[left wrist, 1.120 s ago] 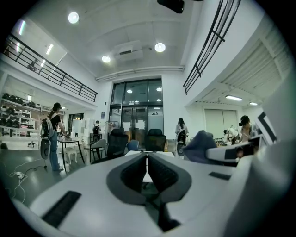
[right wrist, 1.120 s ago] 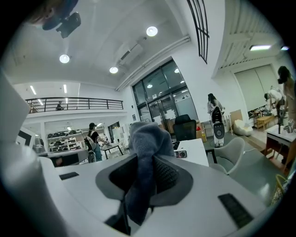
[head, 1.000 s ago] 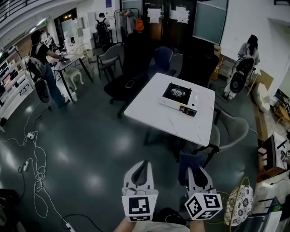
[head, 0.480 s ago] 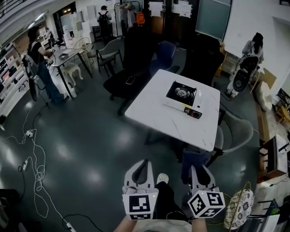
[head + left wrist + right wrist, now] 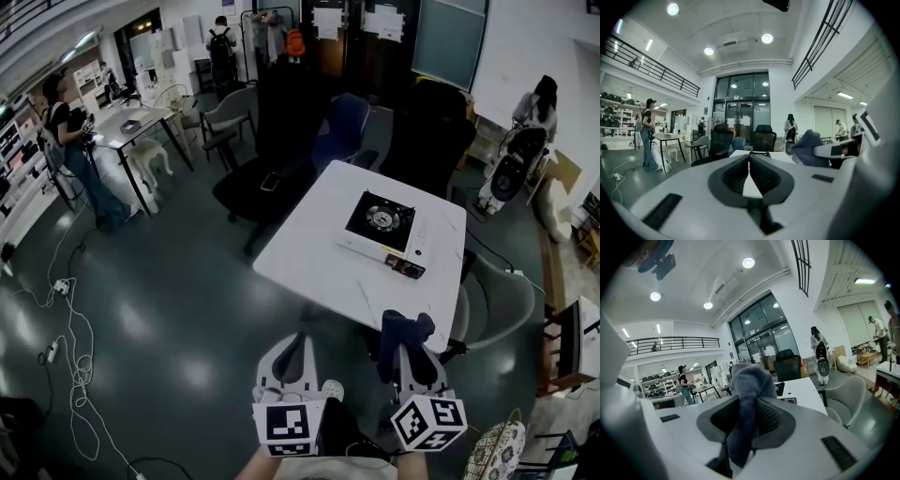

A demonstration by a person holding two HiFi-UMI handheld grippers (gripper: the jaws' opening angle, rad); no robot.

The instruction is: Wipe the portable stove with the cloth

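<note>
At 6 o'clock the left tool (image 5: pixel 298 339) is held closed on nothing, the right tool (image 5: pixel 410 354) is clamped on the upright cloth (image 5: pixel 401 330), and beyond, toward 1 o'clock on the white table (image 5: pixel 309 272), the portable stove (image 5: pixel 419 246) is laid with its long axis from 10 to 4 o'clock.

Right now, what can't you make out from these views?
Head view: the portable stove is too small to tell dirt or knob setting.
Right gripper view: the stove is mostly hidden behind the cloth clamped in the right tool.
Left gripper view: the shut left tool covers most of the table; the stove cannot be picked out.
Head view: the small object on the black chair is too small to identify.
</note>
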